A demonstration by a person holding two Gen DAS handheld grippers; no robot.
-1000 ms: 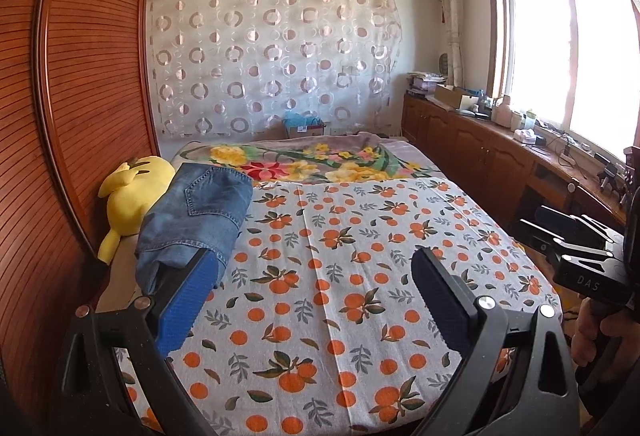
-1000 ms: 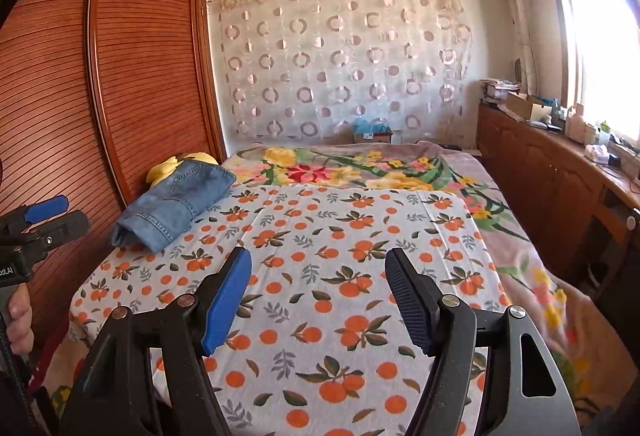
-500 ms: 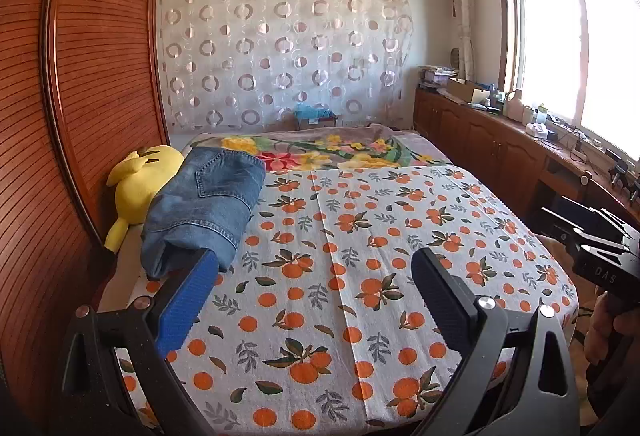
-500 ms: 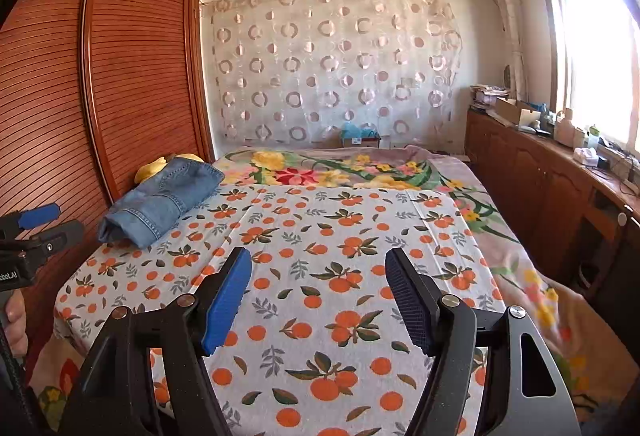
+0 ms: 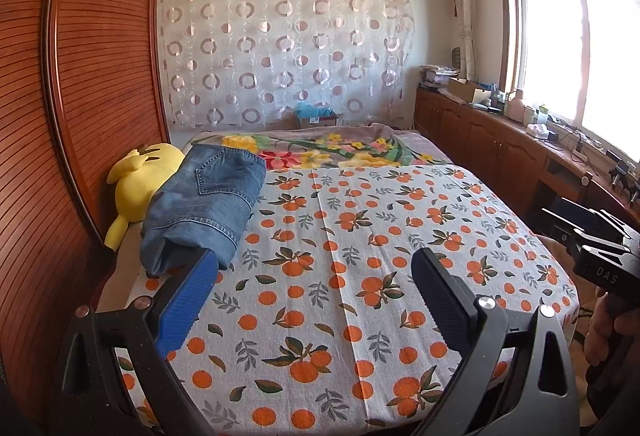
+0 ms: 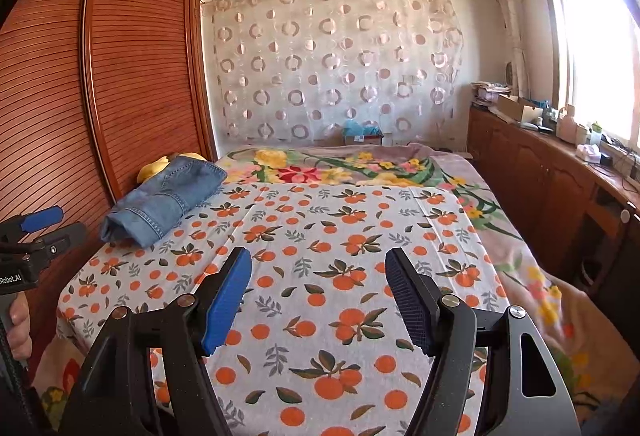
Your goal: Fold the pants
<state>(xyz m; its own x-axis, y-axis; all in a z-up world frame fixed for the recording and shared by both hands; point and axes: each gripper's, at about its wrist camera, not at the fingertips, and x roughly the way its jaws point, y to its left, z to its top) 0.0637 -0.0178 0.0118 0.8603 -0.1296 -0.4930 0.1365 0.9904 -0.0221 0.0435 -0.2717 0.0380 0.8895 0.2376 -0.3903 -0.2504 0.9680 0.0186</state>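
- Folded already, the denim pants (image 5: 204, 204) lie along the left edge of the bed (image 5: 360, 276), toward its far half, beside the wooden wardrobe (image 5: 80, 76).
- Their far end rests against a yellow plush toy (image 5: 138, 180), which sits between the pants and the wardrobe.
- Both tongs hover over the near edge of the bed, apart from the pants.
- Left tongs (image 5: 316, 288): jaws spread wide, only the orange-print sheet (image 5: 340, 316) showing between them; in this view the blue pad's tip overlaps the near end of the pants, but whether it touches cannot be told.
- Right tongs (image 6: 318, 286): jaws likewise spread wide with nothing between them, well clear of the pants (image 6: 164, 198).
- A hand (image 6: 18, 328) grips the left tool's handle at the left border of the right wrist view.
- A floral blanket (image 6: 340, 168) covers the far end of the bed.
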